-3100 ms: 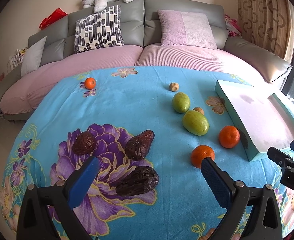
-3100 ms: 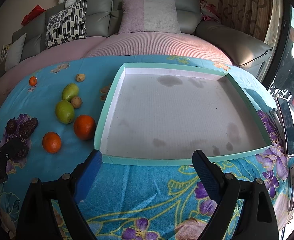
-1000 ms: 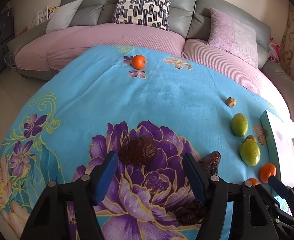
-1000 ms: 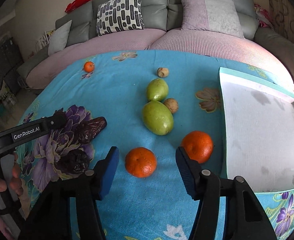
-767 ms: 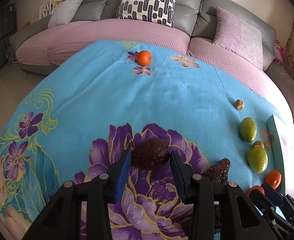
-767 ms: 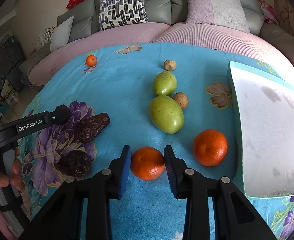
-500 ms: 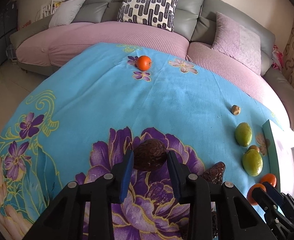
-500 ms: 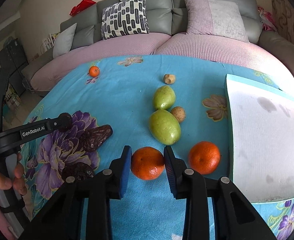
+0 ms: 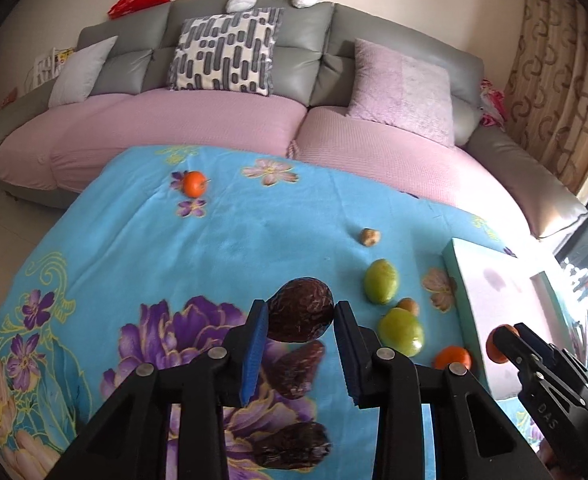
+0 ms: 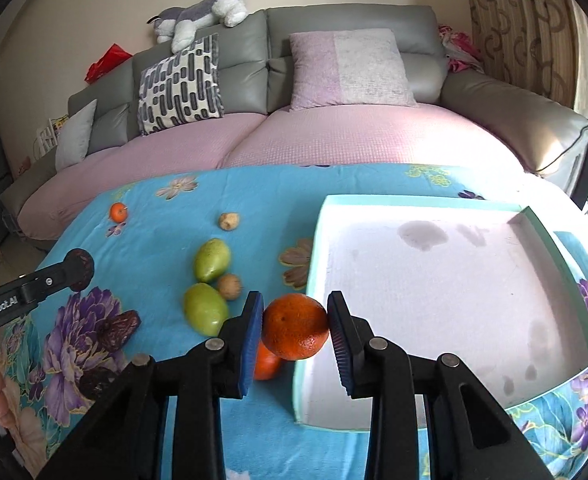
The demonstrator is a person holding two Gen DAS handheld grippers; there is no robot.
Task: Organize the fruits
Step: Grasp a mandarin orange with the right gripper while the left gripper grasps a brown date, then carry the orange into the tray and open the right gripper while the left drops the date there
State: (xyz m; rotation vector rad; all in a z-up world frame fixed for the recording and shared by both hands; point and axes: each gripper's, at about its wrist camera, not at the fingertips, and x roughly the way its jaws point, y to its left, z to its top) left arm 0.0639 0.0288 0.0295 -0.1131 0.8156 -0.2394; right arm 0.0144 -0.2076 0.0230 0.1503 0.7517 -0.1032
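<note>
Both tools (image 9: 301,330) (image 10: 295,328) clamped, raised

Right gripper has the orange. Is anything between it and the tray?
Nothing visible blocks it. The right gripper holds the orange lifted beside the teal tray's near-left corner. Only the tray's low wall lies between, and the white tray floor looks empty. A second orange sits below on the cloth.

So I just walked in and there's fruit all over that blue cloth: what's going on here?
A person is sorting fruit with handheld tongs in each hand. The left tongs are shut on a wrinkled dark brown fruit, lifted off the floral cloth. The right tongs grip an orange beside the near corner of the teal-rimmed tray, which holds no fruit yet. Two green fruits, another orange and more dark fruits lie on the cloth.
</note>
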